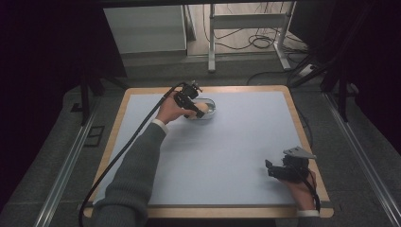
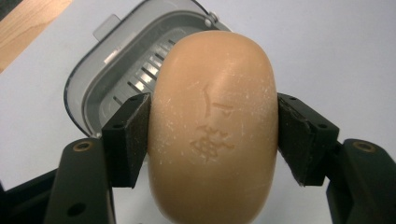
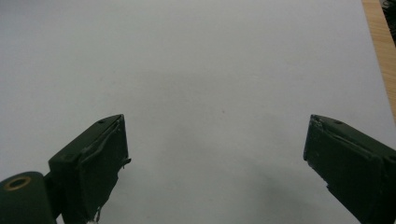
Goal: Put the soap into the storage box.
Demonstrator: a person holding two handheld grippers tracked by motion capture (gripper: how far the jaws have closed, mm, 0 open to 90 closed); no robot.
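A tan oval bar of soap (image 2: 215, 126) with stamped characters sits between the jaws of my left gripper (image 2: 212, 140), which is shut on its two long sides. Just beyond and under it lies a grey soap dish (image 2: 116, 70) with a slotted floor. In the high view the left gripper (image 1: 197, 111) holds the soap (image 1: 200, 108) over the dish (image 1: 208, 109) at the table's far middle. My right gripper (image 3: 215, 154) stands open over bare mat, with nothing between its jaws; the high view has this gripper (image 1: 269, 168) near the front right corner.
A pale blue mat (image 1: 222, 151) covers a wood-edged table (image 1: 215, 212). Wood edge (image 3: 380, 51) runs along the right of the right gripper view. A black cable (image 1: 127, 146) trails from the left gripper off the table's left side. Desk legs and cables stand on the floor beyond.
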